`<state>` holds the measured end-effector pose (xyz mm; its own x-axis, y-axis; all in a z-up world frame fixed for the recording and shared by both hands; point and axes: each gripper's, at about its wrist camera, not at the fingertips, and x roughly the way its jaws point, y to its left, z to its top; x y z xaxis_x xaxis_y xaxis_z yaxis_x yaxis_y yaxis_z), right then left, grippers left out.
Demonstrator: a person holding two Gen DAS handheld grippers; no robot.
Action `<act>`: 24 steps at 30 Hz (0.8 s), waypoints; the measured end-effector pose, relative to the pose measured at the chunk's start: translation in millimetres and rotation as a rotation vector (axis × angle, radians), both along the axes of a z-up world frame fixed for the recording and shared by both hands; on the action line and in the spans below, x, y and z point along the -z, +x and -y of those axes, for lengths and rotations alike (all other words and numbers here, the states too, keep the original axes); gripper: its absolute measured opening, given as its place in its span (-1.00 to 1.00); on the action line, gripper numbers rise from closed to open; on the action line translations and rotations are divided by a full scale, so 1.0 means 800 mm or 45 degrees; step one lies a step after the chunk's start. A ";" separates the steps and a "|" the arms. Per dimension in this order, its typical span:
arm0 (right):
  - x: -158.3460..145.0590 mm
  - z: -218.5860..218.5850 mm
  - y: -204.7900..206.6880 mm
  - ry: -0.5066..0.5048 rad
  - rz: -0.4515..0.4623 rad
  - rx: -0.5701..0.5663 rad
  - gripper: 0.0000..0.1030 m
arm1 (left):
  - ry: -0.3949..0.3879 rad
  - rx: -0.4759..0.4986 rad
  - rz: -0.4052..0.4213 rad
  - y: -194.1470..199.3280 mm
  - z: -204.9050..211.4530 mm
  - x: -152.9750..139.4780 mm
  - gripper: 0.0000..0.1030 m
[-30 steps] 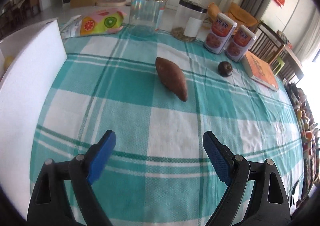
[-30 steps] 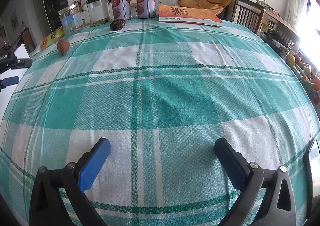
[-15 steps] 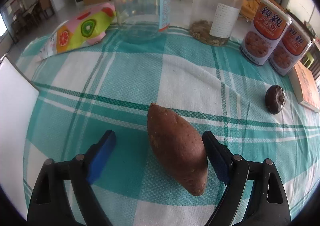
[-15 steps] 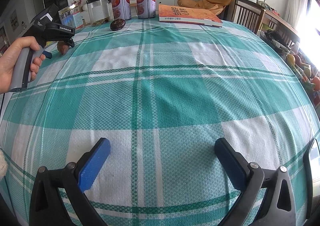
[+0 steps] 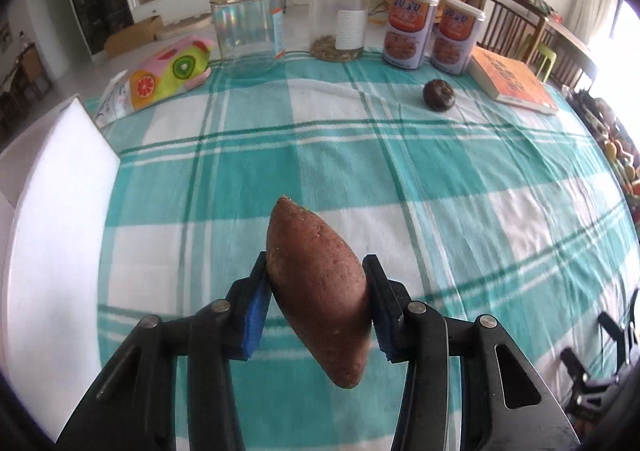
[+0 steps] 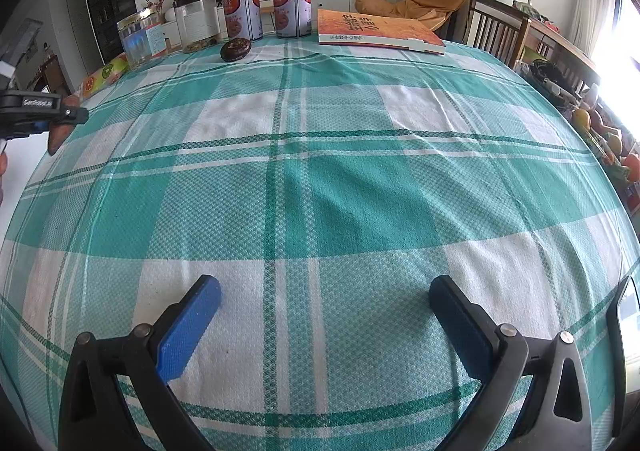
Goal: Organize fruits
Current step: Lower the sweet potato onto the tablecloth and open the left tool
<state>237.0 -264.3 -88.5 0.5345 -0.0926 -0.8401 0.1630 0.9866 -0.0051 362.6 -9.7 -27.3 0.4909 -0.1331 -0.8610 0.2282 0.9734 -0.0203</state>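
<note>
My left gripper is shut on a reddish-brown sweet potato and holds it above the checked tablecloth. It also shows at the far left of the right wrist view, with the potato's tip below it. A dark round fruit lies on the cloth at the back right, also seen in the right wrist view. My right gripper is open and empty, low over the near cloth.
A white box stands at the left table edge. Along the back stand two clear jars, two tins, a fruit-print bag and an orange book. Wooden chairs stand at the right.
My left gripper moved in around the sweet potato, shut on it and lifted it off the cloth, drawing back. My right gripper has not moved.
</note>
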 end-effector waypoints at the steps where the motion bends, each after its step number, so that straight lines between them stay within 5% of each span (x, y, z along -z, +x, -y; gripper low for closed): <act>1: 0.000 0.000 0.000 0.000 0.000 0.000 1.00 | 0.001 0.017 -0.008 -0.017 -0.005 -0.001 -0.10; 7: 0.000 0.000 0.000 0.001 0.000 0.000 1.00 | -0.015 0.063 -0.010 -0.105 -0.021 0.019 -0.10; 12: 0.000 0.000 0.000 0.001 0.000 0.000 1.00 | -0.007 -0.013 0.076 -0.110 -0.031 0.053 -0.04; 14: 0.000 0.000 0.000 0.001 0.001 0.000 1.00 | 0.038 -0.056 0.150 -0.110 -0.031 0.055 0.67; 15: 0.000 0.000 0.000 0.000 0.000 0.001 1.00 | 0.063 -0.076 0.160 -0.108 -0.031 0.057 0.77; 24: 0.000 0.000 0.000 0.002 0.000 0.001 1.00 | 0.021 -0.128 0.150 -0.102 -0.047 0.071 0.88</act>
<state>237.0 -264.4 -88.3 0.5346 -0.0916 -0.8401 0.1638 0.9865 -0.0033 281.2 28.2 -84.2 0.5987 -0.0643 -0.7984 0.1293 0.9915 0.0171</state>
